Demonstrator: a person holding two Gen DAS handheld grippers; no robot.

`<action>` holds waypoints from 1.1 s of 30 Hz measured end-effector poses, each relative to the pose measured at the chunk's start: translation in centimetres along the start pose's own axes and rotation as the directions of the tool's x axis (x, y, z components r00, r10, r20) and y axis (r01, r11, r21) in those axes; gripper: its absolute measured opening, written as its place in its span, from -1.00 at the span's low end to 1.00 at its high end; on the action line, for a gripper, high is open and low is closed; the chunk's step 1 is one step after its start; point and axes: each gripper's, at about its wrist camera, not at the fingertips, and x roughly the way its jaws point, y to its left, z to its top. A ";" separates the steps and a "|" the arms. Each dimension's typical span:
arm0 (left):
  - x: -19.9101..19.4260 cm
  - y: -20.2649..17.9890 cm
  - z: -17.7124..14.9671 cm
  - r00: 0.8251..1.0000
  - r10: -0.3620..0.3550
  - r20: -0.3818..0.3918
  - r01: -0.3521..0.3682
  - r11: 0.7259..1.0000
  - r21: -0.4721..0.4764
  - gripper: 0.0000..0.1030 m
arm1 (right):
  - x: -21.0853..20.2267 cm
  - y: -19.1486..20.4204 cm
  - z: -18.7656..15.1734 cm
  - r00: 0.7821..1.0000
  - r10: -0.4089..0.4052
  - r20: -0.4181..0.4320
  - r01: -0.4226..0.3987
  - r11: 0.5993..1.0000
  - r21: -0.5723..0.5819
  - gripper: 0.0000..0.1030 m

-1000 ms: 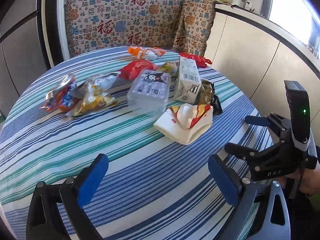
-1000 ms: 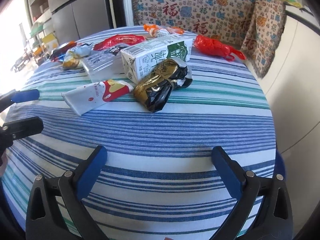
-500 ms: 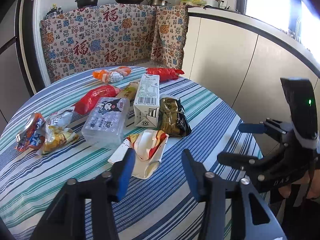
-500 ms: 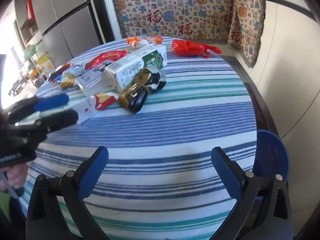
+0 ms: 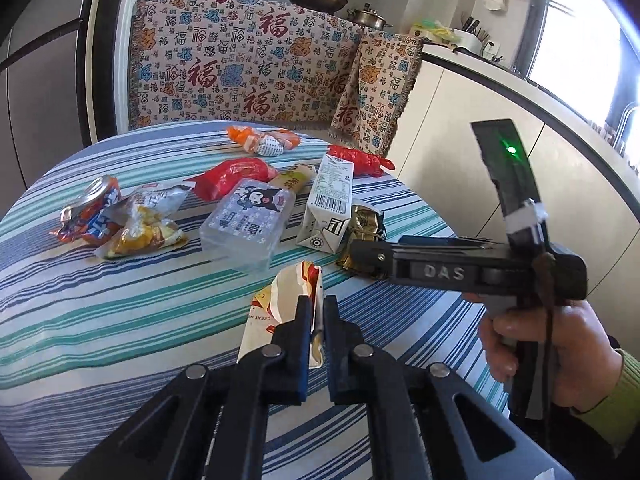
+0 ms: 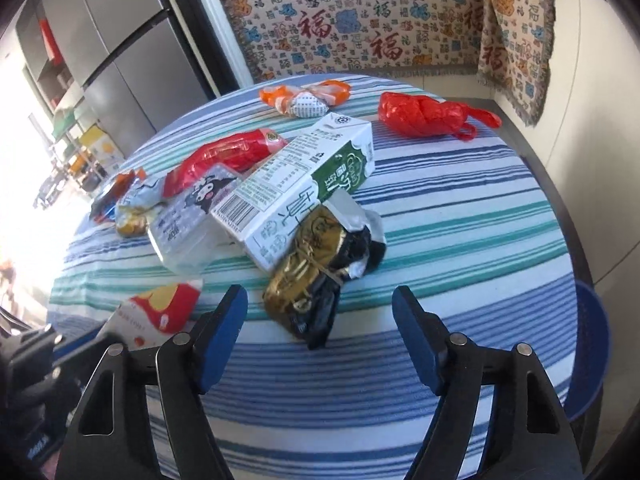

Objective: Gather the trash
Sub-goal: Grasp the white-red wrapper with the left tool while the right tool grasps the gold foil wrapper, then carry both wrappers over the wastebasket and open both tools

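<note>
Trash lies on a round striped table [image 5: 120,312]. My left gripper [image 5: 316,320] is shut on the near edge of a white, red and yellow paper wrapper [image 5: 280,300], which also shows in the right wrist view [image 6: 160,308]. My right gripper [image 6: 320,320] is open, its blue pads either side of a gold and black foil bag [image 6: 316,280], just short of it. A milk carton [image 6: 304,184] lies behind the bag. In the left wrist view the right gripper's body [image 5: 460,272] hangs over the foil bag [image 5: 362,228].
Further back lie a clear plastic box [image 5: 248,224], a red packet [image 5: 232,176], a crushed can [image 5: 90,216], a yellow snack bag [image 5: 144,228], an orange wrapper [image 5: 264,142] and a red plastic bag [image 6: 428,114]. A blue basket [image 6: 592,356] stands off the table's right edge.
My left gripper closed from wide open onto the paper wrapper. My right gripper moved forward and left over the table until it straddles the foil bag, its jaws narrower than before.
</note>
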 end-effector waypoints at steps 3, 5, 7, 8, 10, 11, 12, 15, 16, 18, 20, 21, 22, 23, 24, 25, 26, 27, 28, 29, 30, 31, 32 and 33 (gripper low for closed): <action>0.1 0.2 -0.4 1.000 -0.007 -0.024 0.007 1.000 -0.006 -0.88 | 0.7 0.0 0.3 1.000 -0.012 -0.012 0.012 1.000 0.006 -0.20; 0.4 0.2 -0.7 0.999 -0.012 -0.047 0.011 1.000 -0.008 -0.86 | -0.3 -0.1 -0.1 1.000 -0.021 0.003 0.021 1.000 -0.002 -0.22; 0.4 0.1 -1.1 0.998 -0.017 -0.061 0.017 1.000 0.004 -0.78 | -1.8 0.0 -0.8 1.000 -0.010 0.013 0.010 0.999 -0.042 -0.22; 0.3 -0.2 -1.2 0.998 -0.015 -0.057 0.016 1.000 0.017 -0.78 | -2.3 0.1 -1.1 1.000 -0.010 0.013 0.011 0.998 -0.058 -0.22; 0.4 -0.9 -1.4 0.998 -0.009 -0.059 0.013 0.998 0.056 -0.72 | -3.6 0.1 -2.1 1.000 -0.011 0.014 0.012 0.995 -0.096 -0.22; 0.5 -1.2 -1.6 0.998 0.003 -0.063 0.002 0.997 0.075 -0.67 | -4.0 0.1 -2.4 1.000 -0.012 0.011 0.013 0.994 -0.109 -0.22; 0.8 -1.5 -1.7 0.997 0.017 -0.071 -0.011 0.996 0.093 -0.65 | -4.5 0.0 -2.9 1.000 -0.009 0.009 0.011 0.992 -0.122 -0.22; 1.9 -2.0 -2.1 0.995 0.049 -0.088 -0.039 0.993 0.114 -0.65 | -5.4 -0.1 -4.0 1.000 0.000 0.006 0.001 0.991 -0.135 -0.22; 2.1 -2.1 -2.1 0.995 0.053 -0.090 -0.043 0.993 0.109 -0.65 | -5.7 -0.2 -4.4 1.000 0.009 0.009 -0.007 0.991 -0.132 -0.22; 2.4 -2.1 -2.0 0.995 0.052 -0.090 -0.043 0.994 0.098 -0.72 | -6.2 -0.3 -4.7 1.000 0.016 0.014 -0.014 0.991 -0.137 -0.22; 2.3 -2.1 -1.9 0.996 0.051 -0.080 -0.043 0.995 0.094 -0.87 | -6.7 -0.2 -4.9 1.000 0.022 0.023 -0.018 0.988 -0.150 -0.22; 2.1 -2.1 -1.8 0.996 0.047 -0.073 -0.041 0.995 0.091 -0.89 | -7.0 -0.2 -5.1 0.999 0.028 0.024 -0.024 0.987 -0.159 -0.22; 1.9 -2.1 -1.7 0.997 0.040 -0.065 -0.034 0.996 0.083 -0.90 | -7.1 -0.2 -5.1 0.999 0.033 0.023 -0.029 0.986 -0.163 -0.22; 1.6 -2.1 -1.6 0.998 0.033 -0.055 -0.028 0.997 0.075 -0.91 | -7.3 -0.3 -5.3 0.999 0.039 0.023 -0.034 0.986 -0.163 -0.22; 1.4 -2.1 -1.5 0.998 0.026 -0.049 -0.022 0.997 0.068 -0.91 | -7.6 -0.7 -5.4 0.999 0.046 0.022 -0.042 0.987 -0.157 -0.22; 1.2 -2.1 -1.4 0.999 0.015 -0.043 -0.012 0.998 0.059 -0.91 | -7.8 -1.0 -5.5 0.998 0.055 0.022 -0.051 0.988 -0.149 -0.22; 1.0 -2.1 -1.3 0.999 -0.002 -0.038 0.003 0.999 0.044 -0.91 | -7.9 -1.3 -5.6 0.998 0.065 0.021 -0.062 0.988 -0.140 -0.22; 0.8 -2.2 -1.2 0.999 -0.018 -0.034 0.019 0.999 0.028 -0.91 | -8.2 -2.0 -5.7 0.997 0.081 0.021 -0.078 0.989 -0.123 -0.22; 0.6 -2.4 -1.0 0.999 -0.038 -0.032 0.039 0.999 0.013 -0.91 | -8.3 -2.6 -5.7 0.996 0.088 0.021 -0.085 0.990 -0.110 -0.22; 0.4 -2.7 -0.9 0.998 -0.055 -0.033 0.055 0.999 0.002 -0.91 | -8.6 -3.1 -5.9 0.996 0.091 0.021 -0.089 0.991 -0.099 -0.22; 0.3 -3.1 -0.8 0.997 -0.068 -0.033 0.068 0.998 -0.005 -0.91 | -8.8 -4.0 -5.9 0.995 0.095 0.021 -0.093 0.992 -0.084 -0.22; 0.2 -3.7 -0.6 0.996 -0.082 -0.035 0.082 0.997 -0.006 -0.91 | -9.0 -4.7 -5.9 0.995 0.096 0.022 -0.094 0.993 -0.074 -0.22; 0.3 -4.4 -0.3 0.995 -0.094 -0.039 0.094 0.996 -0.004 -0.91 | -9.3 -5.5 -5.9 0.995 0.093 0.023 -0.092 0.994 -0.063 -0.22; 0.5 -5.2 0.0 0.993 -0.105 -0.046 0.105 0.995 -0.001 -0.91 | -9.7 -6.8 -5.8 0.996 0.087 0.026 -0.086 0.995 -0.047 -0.22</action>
